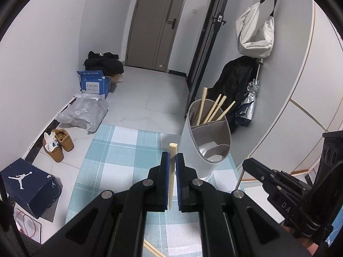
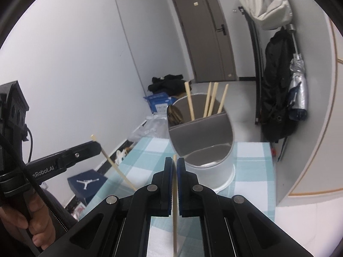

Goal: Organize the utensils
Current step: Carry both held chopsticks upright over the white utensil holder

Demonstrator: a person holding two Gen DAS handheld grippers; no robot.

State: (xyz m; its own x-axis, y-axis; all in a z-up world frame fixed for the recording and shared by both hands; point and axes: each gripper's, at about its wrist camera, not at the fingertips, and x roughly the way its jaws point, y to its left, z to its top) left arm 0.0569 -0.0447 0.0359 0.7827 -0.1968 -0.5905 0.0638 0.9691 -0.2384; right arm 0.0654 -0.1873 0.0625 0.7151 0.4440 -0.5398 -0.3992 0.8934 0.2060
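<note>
Listing by view, left wrist first. Left gripper: black frame, blue ribbed pads, jaws clenched on one chopstick, a pale, square-ended wooden stick standing nearly upright between the pads. Utensil holder: smooth grey-white plastic cylinder with an oval mouth and inner dividers, at 1 o'clock from the jaws, just beside them, standing on the desk. Four chopsticks already lean in its far compartment; the near compartments look empty apart from what may be a paper slip. Desk covering: woven cloth in a teal-and-white check. One more stick lies loose on the cloth at 6 o'clock. Right gripper: enters at 3 o'clock with a thin stick hanging below it.

Right wrist view. Right gripper: same build, jaws clenched on a second chopstick, slim and pale, running down the centre line. Holder at 12 o'clock, near; the four stored sticks show again in the rear section. Left gripper at 9 o'clock, its stick slanting down toward the cloth; a hand grips the handle at 8 o'clock.

Progress, judged: partly done. Four sticks stored, two in transit, at least one still to collect.
</note>
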